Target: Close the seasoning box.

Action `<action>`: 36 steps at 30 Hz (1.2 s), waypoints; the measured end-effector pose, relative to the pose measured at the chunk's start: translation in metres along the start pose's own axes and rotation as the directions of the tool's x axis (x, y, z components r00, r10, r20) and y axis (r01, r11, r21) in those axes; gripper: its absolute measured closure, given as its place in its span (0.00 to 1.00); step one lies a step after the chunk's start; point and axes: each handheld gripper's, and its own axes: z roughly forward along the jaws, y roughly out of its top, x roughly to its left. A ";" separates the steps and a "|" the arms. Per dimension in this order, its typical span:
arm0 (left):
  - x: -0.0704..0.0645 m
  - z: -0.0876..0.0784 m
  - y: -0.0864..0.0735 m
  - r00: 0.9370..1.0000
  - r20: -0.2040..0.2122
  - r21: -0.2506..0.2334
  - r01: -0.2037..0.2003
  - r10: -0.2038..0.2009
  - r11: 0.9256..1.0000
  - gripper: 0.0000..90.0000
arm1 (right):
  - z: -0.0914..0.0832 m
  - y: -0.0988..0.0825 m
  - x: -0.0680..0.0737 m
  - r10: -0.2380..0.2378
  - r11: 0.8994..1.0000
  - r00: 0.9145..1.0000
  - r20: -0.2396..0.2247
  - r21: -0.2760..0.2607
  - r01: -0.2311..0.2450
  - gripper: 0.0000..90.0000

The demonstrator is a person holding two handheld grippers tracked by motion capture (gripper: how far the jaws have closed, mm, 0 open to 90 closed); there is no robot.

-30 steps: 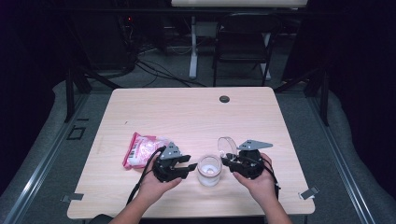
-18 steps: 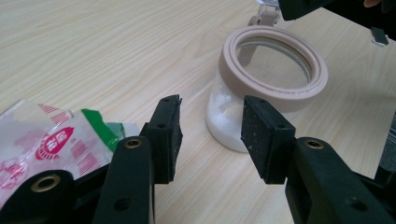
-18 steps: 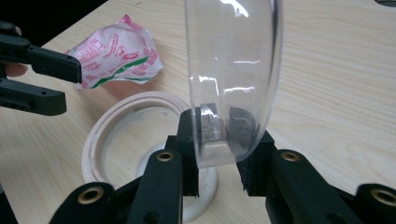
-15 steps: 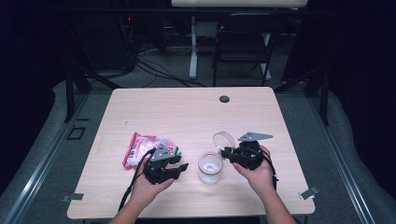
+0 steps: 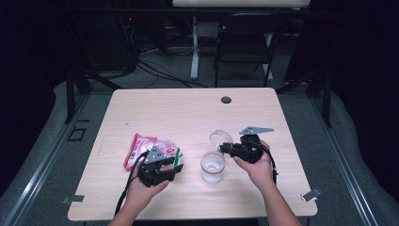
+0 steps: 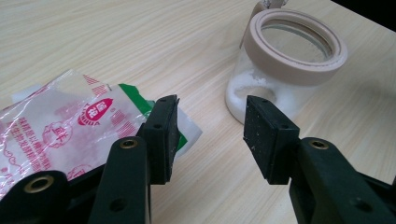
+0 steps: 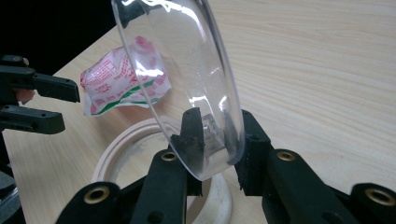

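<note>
Jar (image 5: pixel 212 166) stands open between the hands; its clear lid (image 7: pixel 187 79) is pinched on edge in the right gripper (image 7: pixel 212 135), whose jaws have just been closing. Left gripper (image 6: pixel 211 123) – jaws half apart, just been opening, holding nothing – sits nearer the sachet (image 6: pixel 70 128), which lies to its left.

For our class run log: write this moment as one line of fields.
left gripper: open, beside bag | right gripper: shut on clear lid | jar: open, upright, white powder inside
</note>
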 end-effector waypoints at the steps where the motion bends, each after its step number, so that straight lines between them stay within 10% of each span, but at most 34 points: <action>1: 0.001 0.000 0.000 1.000 -0.003 -0.001 -0.005 0.005 1.000 0.61 | 0.001 0.001 -0.001 -0.002 1.000 1.000 -0.005 0.001 0.002 0.84; 27: 0.023 0.006 -0.005 0.998 -0.065 0.006 0.001 0.000 1.000 0.52 | -0.007 -0.008 -0.004 0.012 0.999 0.999 0.037 -0.031 -0.011 0.68; 36: 0.015 0.011 -0.005 0.991 -0.077 0.011 -0.112 0.113 0.994 0.48 | -0.018 -0.011 -0.004 0.035 0.998 0.999 0.025 -0.060 -0.033 0.61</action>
